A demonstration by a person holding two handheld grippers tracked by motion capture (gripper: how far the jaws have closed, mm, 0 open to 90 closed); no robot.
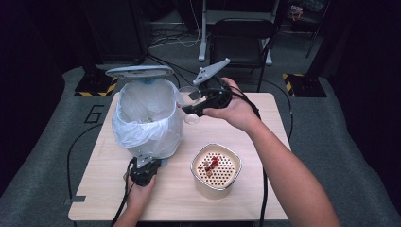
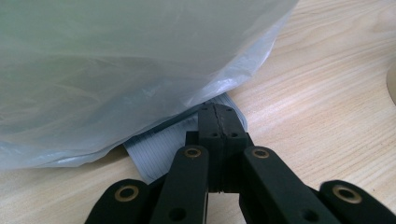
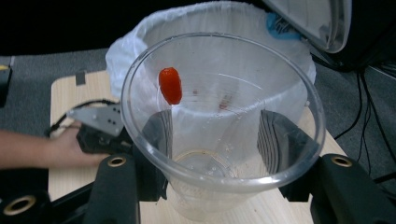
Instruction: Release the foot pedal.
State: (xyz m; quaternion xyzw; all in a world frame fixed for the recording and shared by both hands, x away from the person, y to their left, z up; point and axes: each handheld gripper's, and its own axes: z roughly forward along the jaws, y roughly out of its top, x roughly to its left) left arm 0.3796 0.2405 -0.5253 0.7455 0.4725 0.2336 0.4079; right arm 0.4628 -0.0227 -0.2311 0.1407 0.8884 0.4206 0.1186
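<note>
Left to right across the high view: the left gripper [image 1: 145, 166] rests low on the wooden table [image 1: 104, 189], at the near foot of the waste bin [image 1: 147, 118]; in the left gripper view its two black jaws stand fully closed, tips touching each other and set on the bin's grey ribbed foot pedal [image 2: 161, 144], beneath the overhanging white bag liner [image 2: 116, 70]. The bin's lid [image 1: 139, 71] stands raised behind the opening. Right of the bin, the right gripper [image 1: 191, 108] is held above the table, its jaws at a middling width, clamped on the sides of a clear plastic cup [image 3: 219, 121] that lies just beside the bin's rim. In the right gripper view one small red piece [image 3: 170, 85] clings to the cup's inner wall. Nearer the table's front edge stands a cream container with a perforated insert [image 1: 216, 169], red scraps on it
</note>
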